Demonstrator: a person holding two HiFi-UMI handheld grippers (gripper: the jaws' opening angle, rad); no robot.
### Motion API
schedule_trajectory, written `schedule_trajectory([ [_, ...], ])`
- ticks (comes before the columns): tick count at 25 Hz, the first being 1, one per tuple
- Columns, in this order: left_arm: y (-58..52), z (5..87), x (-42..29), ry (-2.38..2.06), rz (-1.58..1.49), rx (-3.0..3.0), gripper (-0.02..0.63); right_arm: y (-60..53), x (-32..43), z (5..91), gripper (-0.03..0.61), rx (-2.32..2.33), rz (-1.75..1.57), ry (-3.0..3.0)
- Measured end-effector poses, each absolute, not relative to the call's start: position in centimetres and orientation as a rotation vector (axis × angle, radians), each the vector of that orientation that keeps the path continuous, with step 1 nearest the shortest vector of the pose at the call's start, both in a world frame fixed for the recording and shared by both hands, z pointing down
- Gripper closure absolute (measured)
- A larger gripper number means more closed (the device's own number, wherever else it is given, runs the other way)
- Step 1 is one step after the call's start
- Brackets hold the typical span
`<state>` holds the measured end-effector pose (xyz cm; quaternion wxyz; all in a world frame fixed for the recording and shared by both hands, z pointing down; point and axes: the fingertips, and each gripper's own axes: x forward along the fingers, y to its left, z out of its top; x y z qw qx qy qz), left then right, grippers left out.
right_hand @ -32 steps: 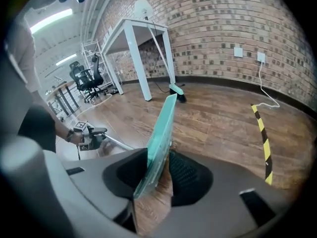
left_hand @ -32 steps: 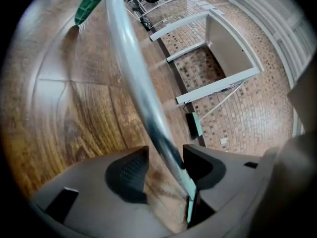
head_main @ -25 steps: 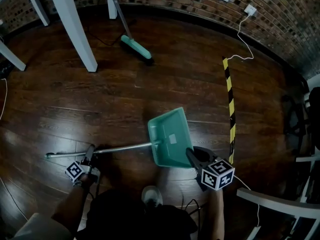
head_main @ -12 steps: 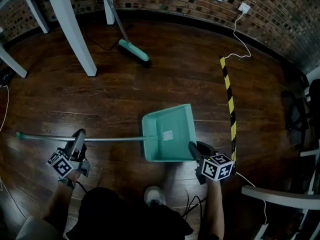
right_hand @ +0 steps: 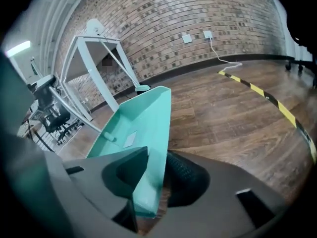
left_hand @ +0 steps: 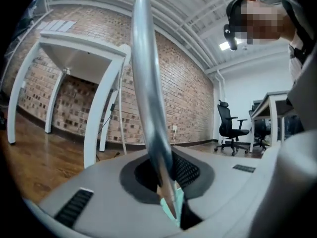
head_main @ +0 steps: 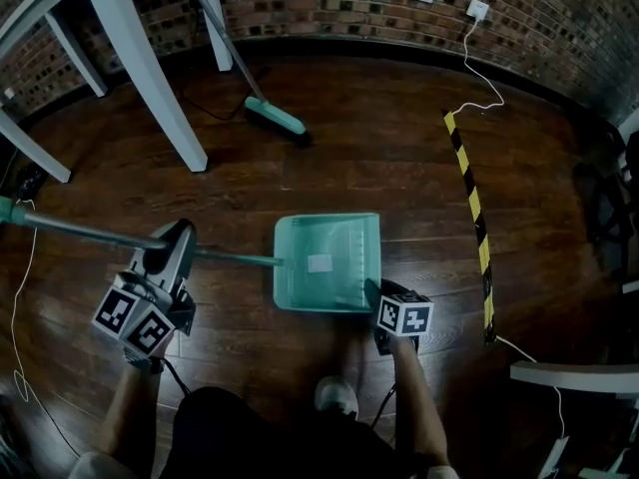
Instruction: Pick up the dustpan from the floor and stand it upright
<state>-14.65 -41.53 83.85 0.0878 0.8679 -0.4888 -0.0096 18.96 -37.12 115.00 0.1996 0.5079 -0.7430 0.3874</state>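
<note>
Currently, raising is in hand. Left gripper [head_main: 168, 255]: jaws closing, clenched on the handle [head_main: 90, 232], at 9 o'clock of the dustpan [head_main: 327, 262] down by the floor [head_main: 419, 168]. Right gripper [head_main: 377, 293]: jaws opening, pan wall [right_hand: 159, 128] loose between them at 5 o'clock. Next, probably: swing handle upward, seat pan upright.
</note>
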Motion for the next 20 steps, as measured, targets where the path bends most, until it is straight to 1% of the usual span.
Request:
schedule_trajectory([
  [5, -41.7, 82.9, -11.3, -1.455, 0.063, 2.669, 0.594, -37.6, 19.0, 117.2, 0.445, 1.402, 1.127, -2.117],
  [6, -41.8, 82.8, -10.9, -1.456, 0.082, 2.675, 0.595, -37.4, 19.1, 117.7, 0.439, 1.389, 1.151, -2.118],
  [7, -41.9, 82.7, -10.5, -1.456, 0.099, 2.686, 0.595, -37.2, 19.4, 117.9, 0.417, 1.389, 1.14, -2.108],
  [11, -41.9, 81.7, -8.8, -1.439, 0.149, 2.769, 0.598, -36.7, 21.9, 117.1, 0.414, 1.418, 0.82, -2.045],
  [16, -42.1, 81.2, -7.2, -1.383, 0.173, 2.857, 0.59, -36.5, 21.7, 114.7, 0.416, 1.42, 0.642, -2.073],
  [17, -42.2, 81.0, -7.0, -1.376, 0.158, 2.864, 0.575, -36.7, 21.4, 113.9, 0.419, 1.424, 0.608, -2.094],
  [20, -41.9, 80.3, -6.7, -1.359, 0.146, 2.898, 0.549, -38.1, 20.1, 110.3, 0.466, 1.452, 0.494, -2.171],
])
